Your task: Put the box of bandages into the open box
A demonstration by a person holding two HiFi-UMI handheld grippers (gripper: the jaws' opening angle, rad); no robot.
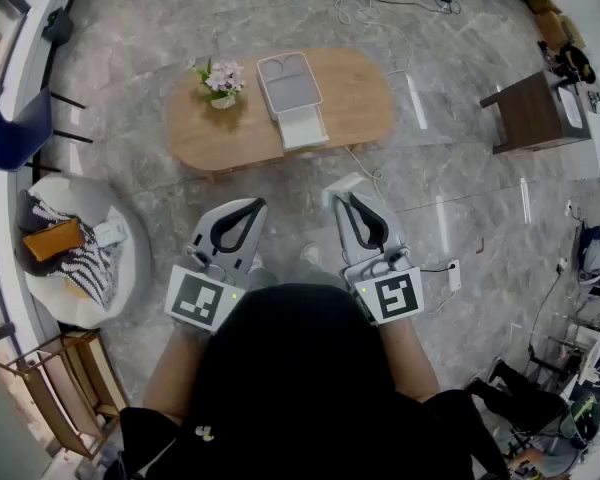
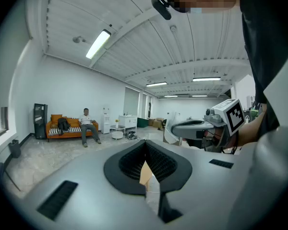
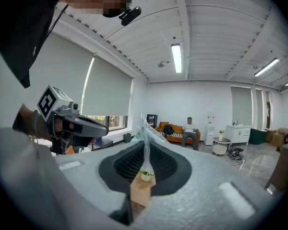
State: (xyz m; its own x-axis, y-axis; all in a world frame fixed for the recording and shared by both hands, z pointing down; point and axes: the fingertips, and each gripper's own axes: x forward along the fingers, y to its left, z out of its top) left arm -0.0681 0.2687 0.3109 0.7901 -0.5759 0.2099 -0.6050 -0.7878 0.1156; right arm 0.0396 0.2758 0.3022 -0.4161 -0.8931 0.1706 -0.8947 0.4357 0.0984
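The left gripper (image 1: 256,206) is held low before the person's body, its jaws pressed together on nothing. Just beside it, the right gripper (image 1: 343,202) is seen with its jaws pinching the box of bandages (image 1: 346,184), a thin white pack that stands edge-on from the tips. On an oval wooden table (image 1: 360,108) ahead, a small flower pot (image 1: 222,86) and, to its right, the open box (image 1: 288,80) are set, well apart from both grippers. A grey stone floor (image 1: 450,198) is spread beneath. A round white seat (image 1: 130,268) piled with cloth is placed at left, a dark side table (image 1: 528,108) at right.
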